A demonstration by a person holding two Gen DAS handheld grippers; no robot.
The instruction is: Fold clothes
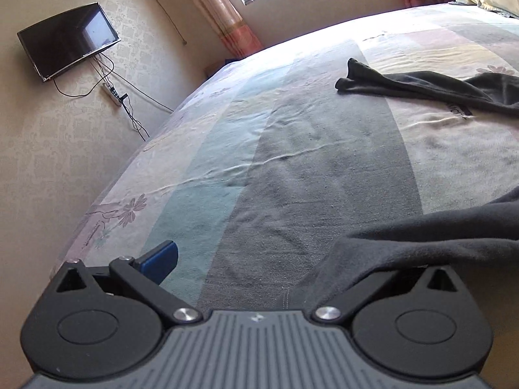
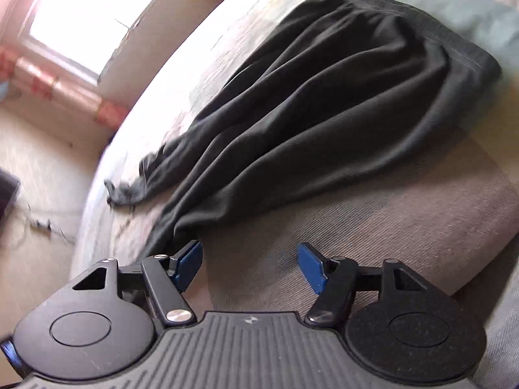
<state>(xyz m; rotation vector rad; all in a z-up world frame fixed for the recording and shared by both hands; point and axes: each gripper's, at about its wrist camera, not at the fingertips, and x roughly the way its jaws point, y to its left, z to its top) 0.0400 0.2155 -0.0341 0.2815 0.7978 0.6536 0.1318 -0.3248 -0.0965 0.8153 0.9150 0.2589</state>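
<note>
right wrist view: right gripper (image 2: 249, 267) jaws are spread wide, empty, beside dark garment (image 2: 324, 97); left gripper (image 1: 259, 259) jaws are spread, one finger draped by it.

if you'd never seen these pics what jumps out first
The dark grey garment grabs the eye first, lying rumpled in long folds across the middle of the striped bedspread. Next come the blue fingers of the right gripper, standing apart with only bedspread between them, close to the garment's near corner. In the left wrist view a fold of the same cloth drapes over the left gripper's right side, and a dark wall-mounted screen sits upper left.
</note>
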